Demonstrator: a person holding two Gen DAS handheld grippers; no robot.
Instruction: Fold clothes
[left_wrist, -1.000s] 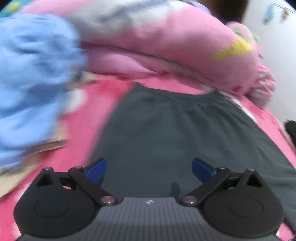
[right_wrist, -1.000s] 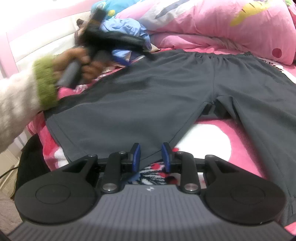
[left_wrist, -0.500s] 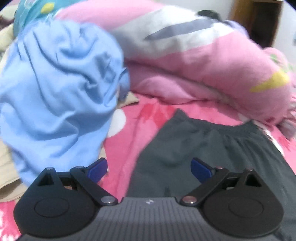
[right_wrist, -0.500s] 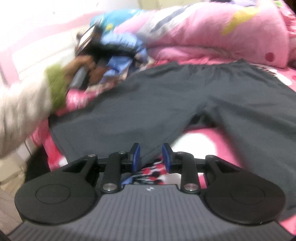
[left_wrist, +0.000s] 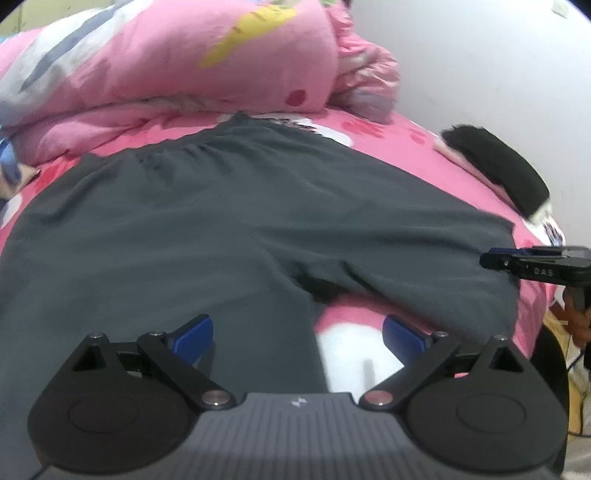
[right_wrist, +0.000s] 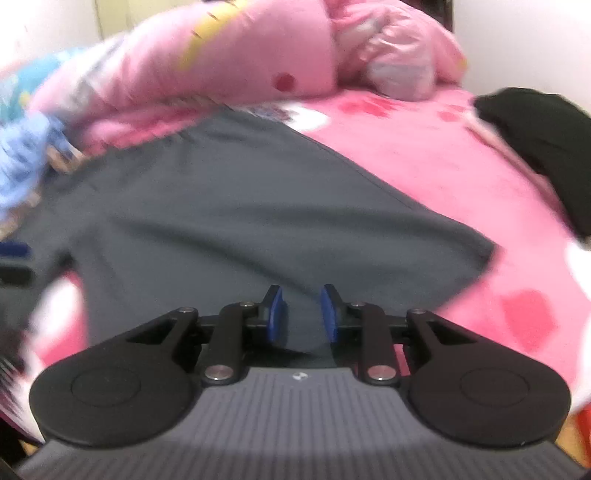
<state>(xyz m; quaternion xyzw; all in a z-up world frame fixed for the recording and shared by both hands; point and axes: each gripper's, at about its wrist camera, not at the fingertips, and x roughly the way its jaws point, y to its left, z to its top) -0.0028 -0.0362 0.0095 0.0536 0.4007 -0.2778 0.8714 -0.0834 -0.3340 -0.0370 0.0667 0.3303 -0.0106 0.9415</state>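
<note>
1. Two grippers are seen above dark grey shorts (left_wrist: 229, 221) spread flat on a pink bedsheet (left_wrist: 399, 133), filling the centre of both views.
2. The left gripper (left_wrist: 297, 330) is held with its jaws wide apart and empty, over the crotch gap at lower centre.
3. The right gripper (right_wrist: 303, 314) is held with its jaws narrowly parted, nothing between them, over one leg near the hem at lower centre.
4. A pink duvet (left_wrist: 166, 59) is bunched across the top of the frame, beyond the waistband.
5. A black garment (right_wrist: 543, 140) is seen at the right edge, apart from the shorts.
6. Blue cloth (right_wrist: 18, 166) is blurred at the left edge of the right view.
</note>
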